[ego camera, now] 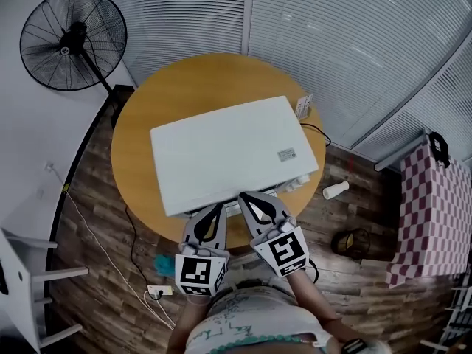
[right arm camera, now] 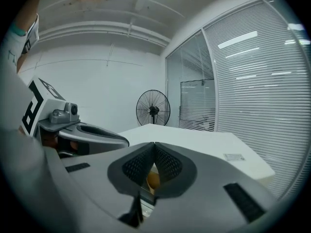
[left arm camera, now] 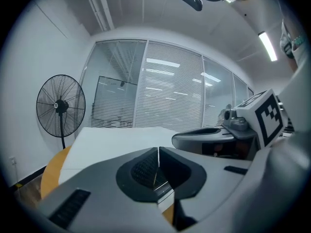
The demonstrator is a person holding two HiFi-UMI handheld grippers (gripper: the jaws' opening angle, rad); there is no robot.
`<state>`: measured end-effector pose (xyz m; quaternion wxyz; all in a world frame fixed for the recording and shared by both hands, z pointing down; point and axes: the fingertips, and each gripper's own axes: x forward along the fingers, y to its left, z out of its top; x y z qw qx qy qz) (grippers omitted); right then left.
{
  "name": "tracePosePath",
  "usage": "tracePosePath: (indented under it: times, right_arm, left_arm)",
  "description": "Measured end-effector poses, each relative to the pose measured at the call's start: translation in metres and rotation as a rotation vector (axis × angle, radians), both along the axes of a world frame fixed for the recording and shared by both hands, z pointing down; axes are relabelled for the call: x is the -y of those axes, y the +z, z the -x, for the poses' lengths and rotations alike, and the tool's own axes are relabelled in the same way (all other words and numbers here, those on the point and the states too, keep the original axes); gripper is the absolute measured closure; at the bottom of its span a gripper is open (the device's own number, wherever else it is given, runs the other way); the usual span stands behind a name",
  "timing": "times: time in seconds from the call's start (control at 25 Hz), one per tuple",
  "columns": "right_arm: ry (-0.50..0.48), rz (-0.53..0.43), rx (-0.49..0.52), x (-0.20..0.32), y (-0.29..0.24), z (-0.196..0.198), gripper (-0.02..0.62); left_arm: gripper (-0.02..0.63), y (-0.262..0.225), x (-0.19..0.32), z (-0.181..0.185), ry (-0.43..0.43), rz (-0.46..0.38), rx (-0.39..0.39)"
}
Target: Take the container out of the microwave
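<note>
A white microwave (ego camera: 225,152) sits on a round wooden table (ego camera: 147,102); I look down on its flat top, and its front face and inside are hidden. No container shows in any view. My left gripper (ego camera: 219,206) and right gripper (ego camera: 243,195) hover side by side at the microwave's near edge, pointing toward it. In the left gripper view, the left gripper (left arm camera: 158,149) is shut with nothing between the pads, above the microwave top (left arm camera: 112,140). The right gripper (right arm camera: 154,143) is also shut and empty, over the white top (right arm camera: 194,142).
A standing fan (ego camera: 72,39) is at the far left of the table. On the wood floor lie a white bottle (ego camera: 335,190), a dark round object (ego camera: 352,242) and a power strip (ego camera: 158,290). A checkered cloth (ego camera: 435,220) hangs at right. Blinds line the back.
</note>
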<state>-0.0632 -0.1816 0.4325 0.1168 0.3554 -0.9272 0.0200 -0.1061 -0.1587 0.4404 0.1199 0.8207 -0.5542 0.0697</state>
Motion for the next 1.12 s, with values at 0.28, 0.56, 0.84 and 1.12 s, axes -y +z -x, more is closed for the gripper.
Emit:
tracePosePath:
  times: [0.28,0.56,0.84,1.12]
  right_arm:
    - [-0.089,0.004,0.002,0.005,0.004,-0.012,0.601]
    - [-0.119,0.013,0.003,0.009,0.002,-0.018,0.601]
    - [-0.096,0.016,0.007,0.011,0.005,-0.02,0.601]
    - [-0.053,0.024,-0.015,0.008,0.003,-0.031,0.601]
  left_arm:
    - [0.589,-0.003,0.007,-0.015,-0.083,-0.012,-0.019]
    - [0.589,0.002,0.007,-0.019,-0.123,-0.003,-0.003]
    - [0.589,0.014,0.008,-0.023,-0.099,0.022,0.021]
    - [0.589,0.038,0.011,-0.028,-0.052,0.063,0.044]
